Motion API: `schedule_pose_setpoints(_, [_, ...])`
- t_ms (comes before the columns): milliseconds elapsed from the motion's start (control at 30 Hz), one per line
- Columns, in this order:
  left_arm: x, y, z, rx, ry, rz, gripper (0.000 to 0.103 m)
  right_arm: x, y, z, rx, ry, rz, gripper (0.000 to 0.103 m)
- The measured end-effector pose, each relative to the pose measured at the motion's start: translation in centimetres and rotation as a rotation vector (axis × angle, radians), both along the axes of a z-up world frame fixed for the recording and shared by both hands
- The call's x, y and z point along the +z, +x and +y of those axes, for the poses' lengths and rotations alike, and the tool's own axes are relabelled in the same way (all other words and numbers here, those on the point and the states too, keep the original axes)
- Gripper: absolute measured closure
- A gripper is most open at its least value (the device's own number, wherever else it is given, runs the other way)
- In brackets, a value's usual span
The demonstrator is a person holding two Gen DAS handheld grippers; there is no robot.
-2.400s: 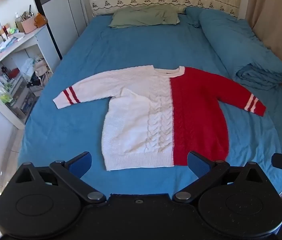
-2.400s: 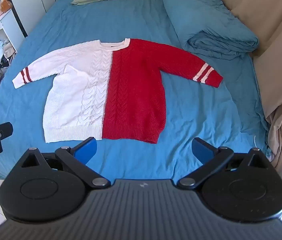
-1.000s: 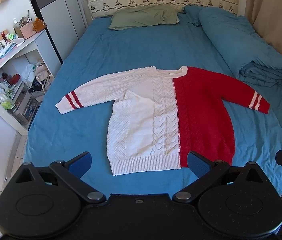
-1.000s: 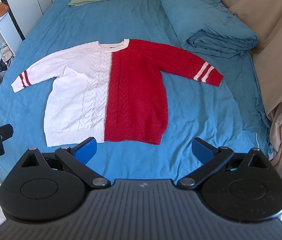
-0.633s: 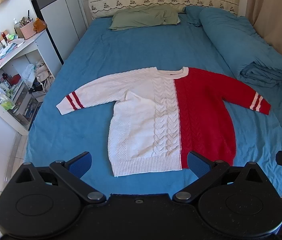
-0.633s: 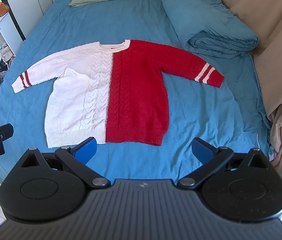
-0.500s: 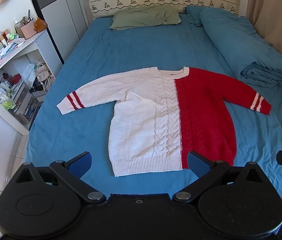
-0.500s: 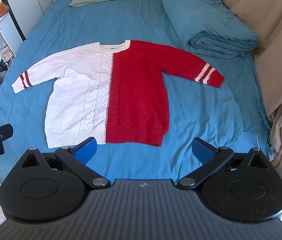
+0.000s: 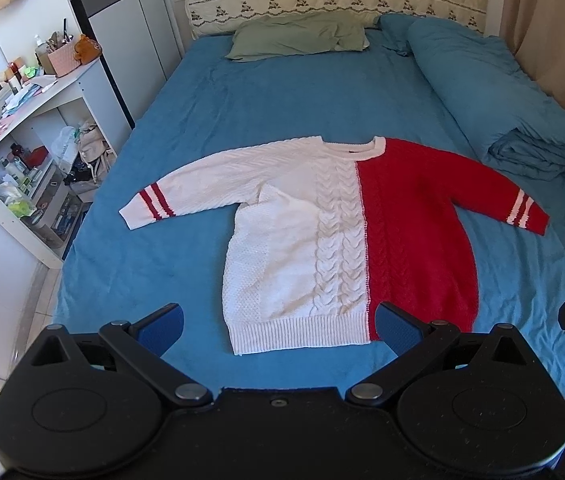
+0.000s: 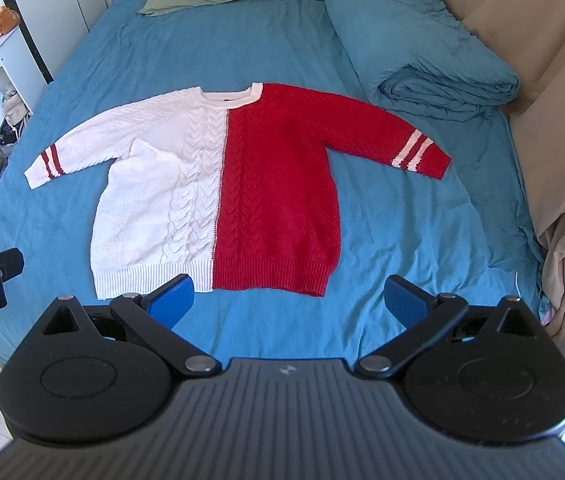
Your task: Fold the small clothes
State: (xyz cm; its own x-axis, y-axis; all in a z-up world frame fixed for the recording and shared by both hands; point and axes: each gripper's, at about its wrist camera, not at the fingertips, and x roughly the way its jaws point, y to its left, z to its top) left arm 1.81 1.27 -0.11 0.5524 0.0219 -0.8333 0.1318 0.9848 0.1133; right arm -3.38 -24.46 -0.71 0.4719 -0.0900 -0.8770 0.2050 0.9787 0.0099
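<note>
A cable-knit sweater (image 9: 346, 240) (image 10: 218, 192), white on its left half and red on its right, lies flat and face up on the blue bed sheet (image 9: 266, 100), both sleeves spread out. Its hem points toward me. My left gripper (image 9: 278, 326) hovers open just short of the hem, over the white half. My right gripper (image 10: 288, 300) hangs open over the hem of the red half. Neither holds anything. The right gripper's body shows at the right edge of the left wrist view.
A rolled blue duvet (image 9: 494, 92) lies along the bed's right side and a green pillow (image 9: 298, 36) at the head. A white shelf unit (image 9: 22, 148) crowded with small items stands left of the bed. Beige curtains (image 10: 542, 60) hang on the right.
Both grippers have drifted slightly, so the sweater sits a little lower and to the right in both views. The sweater itself has not moved and both grippers stay open.
</note>
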Motion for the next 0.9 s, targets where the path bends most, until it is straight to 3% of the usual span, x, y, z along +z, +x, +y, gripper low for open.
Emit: schedule_pose_setpoints(900, [0.18, 0.07, 0.53, 0.026, 0.003, 0.0, 0.0, -0.18, -0.01, -0.06, 0.002, 0.004, -0.005, 0.0])
